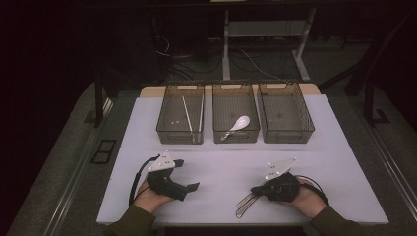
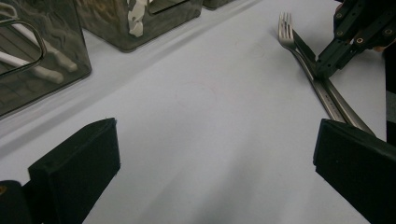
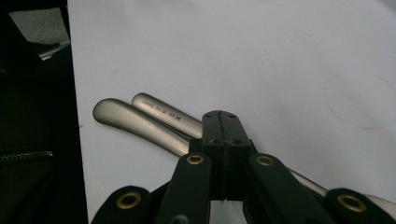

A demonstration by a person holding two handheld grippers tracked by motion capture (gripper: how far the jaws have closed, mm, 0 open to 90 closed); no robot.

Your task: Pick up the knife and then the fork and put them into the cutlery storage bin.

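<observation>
A: High view first: three smoked bins stand in a row at the far side of the tabletop (image 1: 147,142). Taking the middle bin (image 1: 236,135) as the landmark, the bin to its left (image 1: 180,135) holds white chopsticks (image 1: 187,114), the middle one a white spoon (image 1: 237,125), and the bin to its right (image 1: 286,135) looks empty apart from small specks. The two metal utensils (image 1: 244,203) lie well nearer the person than the middle bin, by the tabletop's near edge.

B: And the right gripper (image 1: 256,189)?

A: Its jaws are pressed together, pad to pad, right over the crossed handles (image 3: 140,119). Whether anything is pinched between them I can't tell; in the right gripper view the handles seem to pass beneath the closed tips rather than between them.

B: One is a fork (image 2: 286,29), going by the left gripper view (the other's head is hidden).

A: Yes. The left gripper (image 1: 189,174) rests left of the utensils with its jaws wide apart and nothing between them.

B: So how should the pick be done well?

A: I'd judge the jaws must part first, then straddle a single handle where the two diverge, away from the crossing, so the second piece isn't dragged along. Thin polished metal lying flat is slippery; the pads should come low to the tabletop and close squarely across the handle's width.

B: Then carry it toward the bin right of the middle one?

A: Probably, since that one holds no cutlery.
</observation>
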